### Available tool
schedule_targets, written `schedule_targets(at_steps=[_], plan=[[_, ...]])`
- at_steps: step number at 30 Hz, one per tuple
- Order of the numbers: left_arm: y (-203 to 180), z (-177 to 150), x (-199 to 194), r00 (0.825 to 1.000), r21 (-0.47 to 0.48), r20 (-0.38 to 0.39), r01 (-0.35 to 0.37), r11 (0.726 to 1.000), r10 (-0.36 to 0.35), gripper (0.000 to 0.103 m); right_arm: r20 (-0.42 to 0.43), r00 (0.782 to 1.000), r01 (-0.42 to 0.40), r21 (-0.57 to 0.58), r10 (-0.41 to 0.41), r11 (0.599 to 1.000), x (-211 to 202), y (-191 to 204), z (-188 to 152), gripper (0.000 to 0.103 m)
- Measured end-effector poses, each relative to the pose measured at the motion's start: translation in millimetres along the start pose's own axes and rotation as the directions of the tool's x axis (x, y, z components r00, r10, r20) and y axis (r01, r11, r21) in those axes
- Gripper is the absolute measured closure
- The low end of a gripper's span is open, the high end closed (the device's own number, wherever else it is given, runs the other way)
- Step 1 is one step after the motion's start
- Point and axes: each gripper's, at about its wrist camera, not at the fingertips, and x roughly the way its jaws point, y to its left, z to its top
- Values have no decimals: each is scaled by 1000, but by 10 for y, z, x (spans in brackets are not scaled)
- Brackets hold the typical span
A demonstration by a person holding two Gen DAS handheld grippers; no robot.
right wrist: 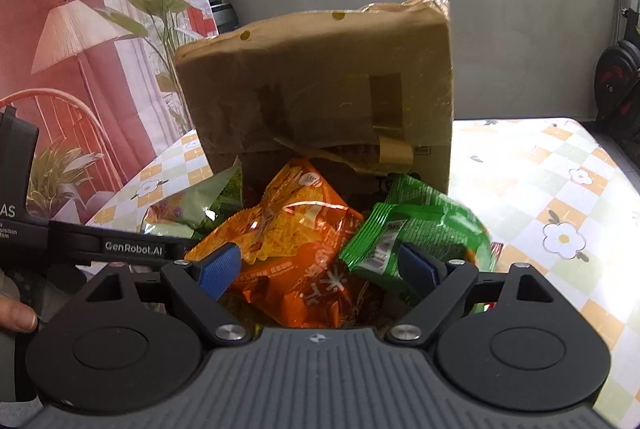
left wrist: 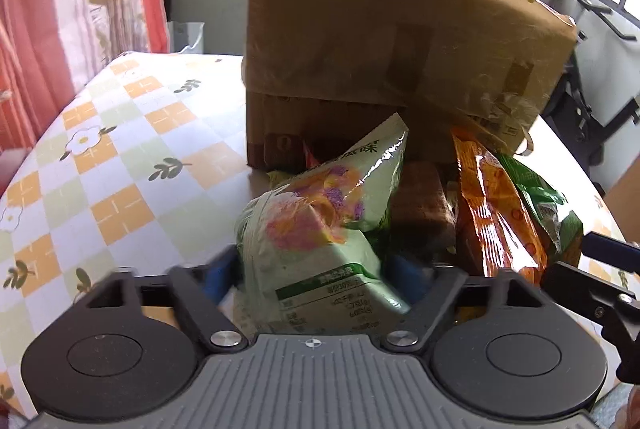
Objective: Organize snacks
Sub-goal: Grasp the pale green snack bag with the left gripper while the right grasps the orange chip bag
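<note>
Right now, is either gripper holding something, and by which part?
Left gripper straddles the pale green bag's lower end; a firm grip cannot be told. Right gripper is open over the orange bag, holding nothing.

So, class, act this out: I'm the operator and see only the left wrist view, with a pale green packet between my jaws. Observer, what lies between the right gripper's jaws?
Observer: In the right wrist view, the orange packet lies between the blue pads of the right gripper, whose jaws stand apart.
Operator: Is anything by its right-hand pad?
Observer: Yes, a dark green packet lies at that pad, with its crimped end toward the orange one.
Operator: What's on the table to the right of the box?
Observer: To the right of the cardboard box, the checked tablecloth with its flower print runs on to the table's far edge.
</note>
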Motion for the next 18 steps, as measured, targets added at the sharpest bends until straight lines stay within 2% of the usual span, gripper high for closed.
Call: schedule_targets(at_steps=[2, 8, 13, 18], plan=[[24, 32, -32, 1000, 16, 0, -6, 1000, 6, 37, -4, 1000, -8, -13, 8, 1000, 10, 28, 0, 15], [248, 8, -108, 999, -88, 40, 12, 996, -8, 38, -13, 1000, -28, -66, 27, 997, 29, 141, 5, 15], [359, -3, -241, 996, -106, 92, -7, 994, 17, 38, -49, 998, -44, -125, 38, 991, 103, 289, -5, 14], [406, -12, -322, 991, -97, 124, -30, 995, 42, 38, -104, 994, -2, -177, -17, 984, 278, 426, -38, 11]])
